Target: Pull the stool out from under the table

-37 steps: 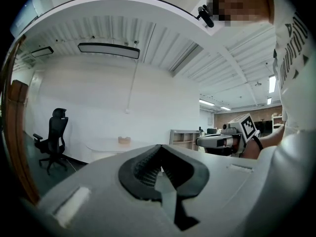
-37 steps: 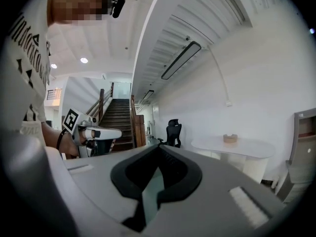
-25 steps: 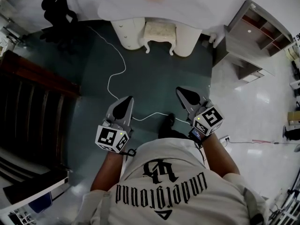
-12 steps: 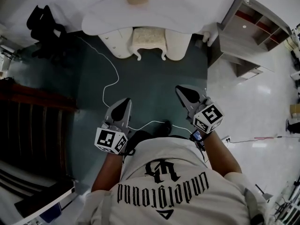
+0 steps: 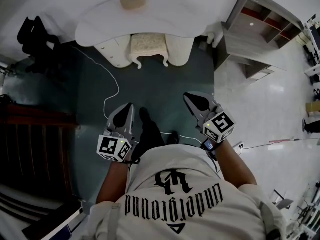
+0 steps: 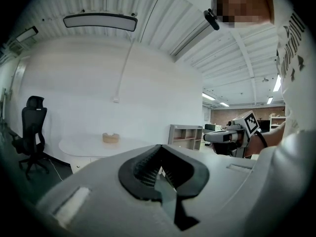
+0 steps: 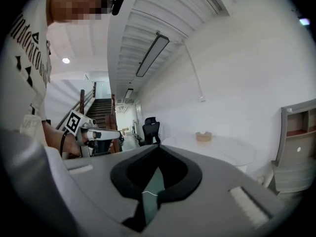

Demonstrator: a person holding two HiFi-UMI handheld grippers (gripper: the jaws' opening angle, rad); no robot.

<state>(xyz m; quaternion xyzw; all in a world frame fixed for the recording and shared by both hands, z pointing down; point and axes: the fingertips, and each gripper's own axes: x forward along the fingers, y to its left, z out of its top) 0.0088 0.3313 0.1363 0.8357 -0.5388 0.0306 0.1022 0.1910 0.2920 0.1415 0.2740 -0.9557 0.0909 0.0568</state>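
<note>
The cream stool (image 5: pixel 148 46) with a padded seat and curved legs stands tucked under the white round-edged table (image 5: pixel 165 16) at the top of the head view. My left gripper (image 5: pixel 127 108) and right gripper (image 5: pixel 190 98) hover over the dark green floor, well short of the stool and pointing toward it. Both are shut with nothing between their jaws. In the left gripper view the shut left gripper (image 6: pixel 159 156) hides the stool, and only the table (image 6: pixel 94 145) shows beyond it. The right gripper view likewise shows the shut right gripper (image 7: pixel 158 155) and the table (image 7: pixel 222 149).
A tan box (image 5: pixel 133 1) sits on the table. A white cable (image 5: pixel 112 89) snakes over the floor ahead of my left gripper. A black office chair (image 5: pixel 37 36) stands far left, a grey shelf unit (image 5: pixel 255 36) far right, a dark wooden staircase (image 5: pixel 30 144) at left. The person's foot (image 5: pixel 146 121) is between the grippers.
The person has walked toward the table, so table and stool sit lower and further left in the head view. A foot has stepped forward between the grippers. Both grippers stay shut.
</note>
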